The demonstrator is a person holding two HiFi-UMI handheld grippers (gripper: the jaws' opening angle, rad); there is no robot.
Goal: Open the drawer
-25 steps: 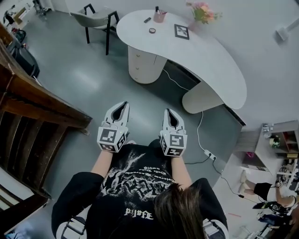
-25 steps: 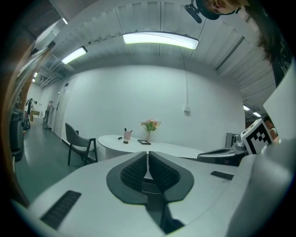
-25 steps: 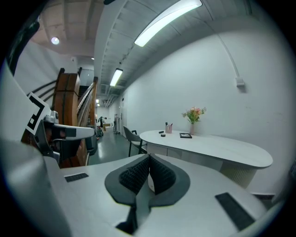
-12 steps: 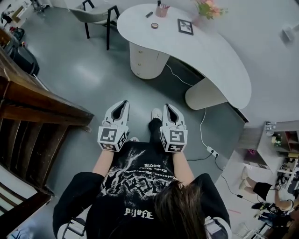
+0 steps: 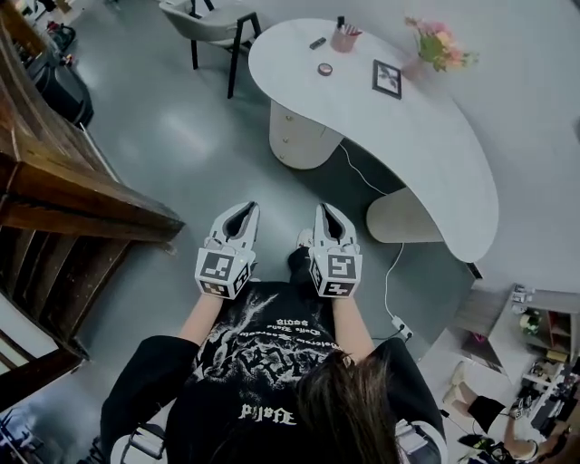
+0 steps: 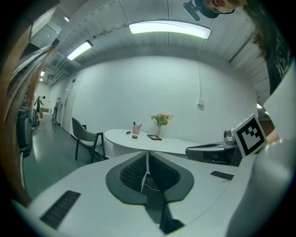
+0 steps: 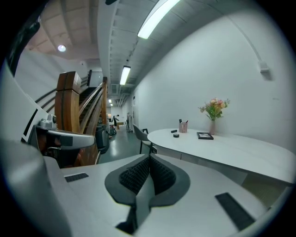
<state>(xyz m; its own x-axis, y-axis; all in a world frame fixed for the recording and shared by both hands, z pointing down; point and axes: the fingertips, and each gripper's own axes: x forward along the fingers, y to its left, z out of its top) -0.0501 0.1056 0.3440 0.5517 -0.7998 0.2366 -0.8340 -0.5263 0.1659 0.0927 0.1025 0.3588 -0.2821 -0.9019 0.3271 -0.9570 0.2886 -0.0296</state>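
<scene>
The drawer unit (image 5: 302,138) is the rounded white pedestal under the left end of the curved white desk (image 5: 426,154), with its drawer fronts facing the floor space ahead of me. Both grippers are held at waist height, well short of it. My left gripper (image 5: 243,210) has its jaws pressed together with nothing in them, and in the left gripper view its tips (image 6: 147,155) point at the desk (image 6: 157,144). My right gripper (image 5: 328,211) is shut and empty too. Past its tips (image 7: 149,159) the desk (image 7: 226,149) runs off to the right.
A wooden staircase (image 5: 72,204) fills the left side. A grey chair (image 5: 207,20) stands at the desk's far end. On the desk are a pen cup (image 5: 343,40), a picture frame (image 5: 387,78) and a vase of flowers (image 5: 440,47). A cable (image 5: 390,267) trails across the grey floor.
The desk and its drawer unit have drawn nearer in the head view as the person walks forward. Both grippers stay shut, side by side at the waist.
</scene>
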